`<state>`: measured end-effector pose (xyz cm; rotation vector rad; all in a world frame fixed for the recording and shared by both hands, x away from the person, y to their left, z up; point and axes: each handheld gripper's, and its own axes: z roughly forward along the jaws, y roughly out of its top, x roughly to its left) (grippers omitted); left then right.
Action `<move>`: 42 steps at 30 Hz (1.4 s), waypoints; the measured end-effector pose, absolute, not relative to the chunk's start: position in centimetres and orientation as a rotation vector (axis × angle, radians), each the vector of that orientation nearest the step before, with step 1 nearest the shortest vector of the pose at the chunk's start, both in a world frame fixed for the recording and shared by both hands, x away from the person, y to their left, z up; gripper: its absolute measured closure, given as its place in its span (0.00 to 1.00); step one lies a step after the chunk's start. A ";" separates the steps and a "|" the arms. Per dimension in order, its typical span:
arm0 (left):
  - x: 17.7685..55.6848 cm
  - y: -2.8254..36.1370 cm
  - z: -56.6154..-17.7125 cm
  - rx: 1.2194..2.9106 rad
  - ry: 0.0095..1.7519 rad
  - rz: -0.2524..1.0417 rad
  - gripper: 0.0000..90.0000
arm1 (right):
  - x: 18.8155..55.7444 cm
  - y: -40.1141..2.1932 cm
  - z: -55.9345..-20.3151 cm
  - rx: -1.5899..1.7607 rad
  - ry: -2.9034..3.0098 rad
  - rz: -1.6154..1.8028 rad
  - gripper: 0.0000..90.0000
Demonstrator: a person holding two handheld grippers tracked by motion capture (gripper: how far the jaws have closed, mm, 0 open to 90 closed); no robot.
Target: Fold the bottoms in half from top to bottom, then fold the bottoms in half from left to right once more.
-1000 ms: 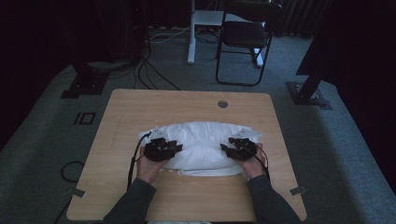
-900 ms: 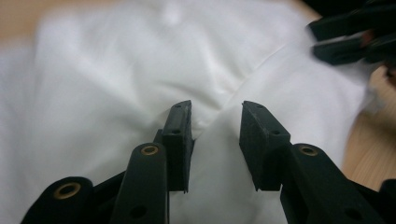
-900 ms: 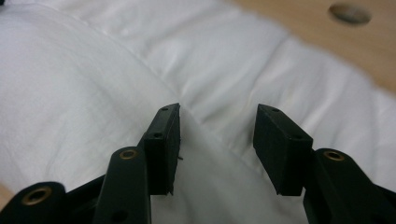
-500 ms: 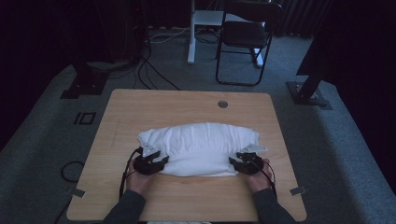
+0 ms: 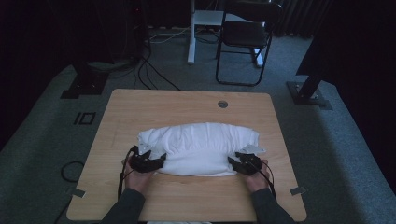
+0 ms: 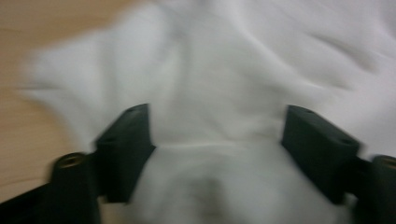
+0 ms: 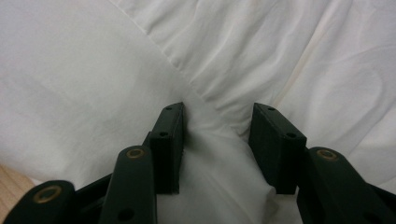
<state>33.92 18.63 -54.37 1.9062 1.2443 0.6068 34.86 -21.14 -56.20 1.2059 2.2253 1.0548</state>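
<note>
Lying across the middle of the wooden table [image 5: 140, 105], a bundle of white cloth [image 5: 201, 147] stretches from near the left edge toward the right edge, closer to the person's side than to the far one. Its folds are soft and rumpled, and what kind of garment or linen it is cannot be made out.

At the cloth's near left corner sits the left gripper [image 5: 161, 158], held in the person's left hand [image 5: 135, 175]. In the left gripper view the picture is smeared by blur, yet the two black jaws stand wide apart with cloth bulging up between them [image 6: 215, 140]; whether either jaw touches the fabric is unclear.

At the near right corner is the right gripper [image 5: 229, 161], held in the right hand [image 5: 257, 177]. In the right gripper view its jaws are partly open, with a raised ridge of cloth [image 7: 219, 121] between them, not yet pinched flat.

Both forearms are cut off by the bottom edge of the high view. Beyond the table, a dark folding chair [image 5: 245, 39] stands in a dim room where little detail shows.
</note>
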 end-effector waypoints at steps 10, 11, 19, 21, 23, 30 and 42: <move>34.8 21.6 -54.2 1.829 1.458 0.597 0.05 | 34.9 -21.1 -56.3 1.205 2.221 1.066 0.60; 34.9 21.8 -54.2 1.824 1.471 0.602 0.05 | 34.9 -21.2 -56.3 1.204 2.222 1.069 0.60; 35.7 22.7 -55.4 1.846 1.560 0.568 0.05 | 34.9 -21.2 -56.3 1.206 2.220 1.080 0.60; 35.8 22.7 -55.5 1.852 1.562 0.565 0.05 | 34.9 -21.2 -56.3 1.204 2.219 1.082 0.60; 35.8 22.7 -55.6 1.856 1.562 0.564 0.05 | 34.9 -21.3 -56.3 1.203 2.219 1.084 0.60; 35.8 22.7 -55.7 1.857 1.546 0.556 0.05 | 34.9 -21.3 -56.4 1.202 2.217 1.091 0.60; 35.5 21.8 -56.0 1.908 1.517 0.623 0.05 | 34.8 -21.4 -56.5 1.198 2.213 1.100 0.60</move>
